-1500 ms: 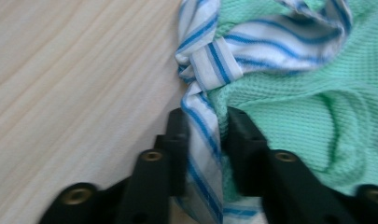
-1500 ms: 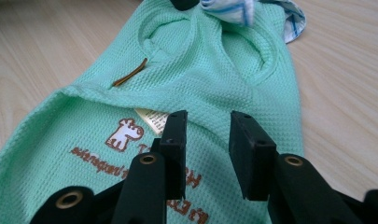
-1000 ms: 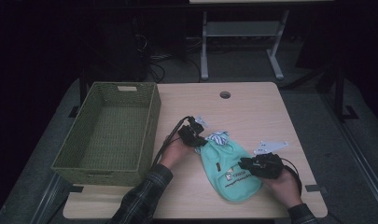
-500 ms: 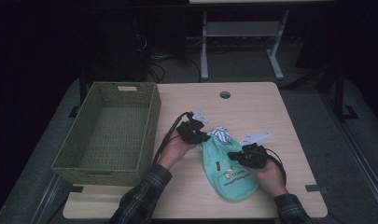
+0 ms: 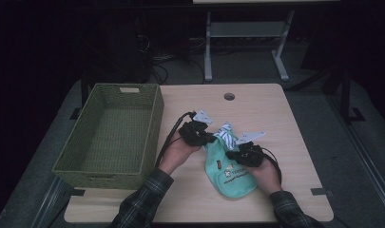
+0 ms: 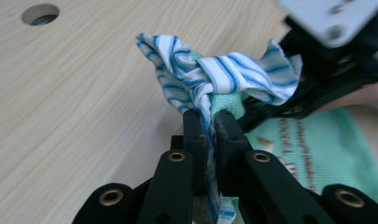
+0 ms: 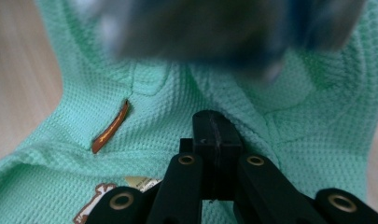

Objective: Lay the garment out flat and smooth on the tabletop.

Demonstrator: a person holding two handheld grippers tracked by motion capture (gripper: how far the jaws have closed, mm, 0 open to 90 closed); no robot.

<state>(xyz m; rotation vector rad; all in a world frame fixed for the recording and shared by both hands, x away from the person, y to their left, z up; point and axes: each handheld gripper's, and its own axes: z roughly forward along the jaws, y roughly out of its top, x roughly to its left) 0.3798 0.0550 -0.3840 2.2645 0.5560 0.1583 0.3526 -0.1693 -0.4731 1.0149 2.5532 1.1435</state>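
The green garment [image 5: 230, 171] lies on the near right part of the table [image 5: 275, 109], between the two hands, its neck end lifted toward the left gripper [image 5: 210, 138]. It is a small mint piece of waffle-knit cloth with a printed patch and lettering on the front, a short brown tab [image 7: 111, 127] sewn near a seam, and a blue-and-white striped collar [image 6: 214, 79] gathered into a bunch at the top.

In the left gripper view the two black jaws are clamped tight on a fold of that striped collar, the cloth pinched flat between the pads and spilling out above them. In the right gripper view the right gripper [image 7: 215, 135] has its jaws pressed together with no gap; they lie against the green knit, but I cannot tell whether any cloth is caught between them.

The work in hand looks like taking hold of the garment at two places so it can be lifted, probably toward the woven basket [image 5: 114, 137] standing just left of the hands. To do this well, the left grip should keep its bite on the collar without slipping to the thin edge. The right gripper should take a real fold of the body cloth rather than just resting on it. Both hands should then rise together, so the soft fabric does not drag on the table or hang lopsided.
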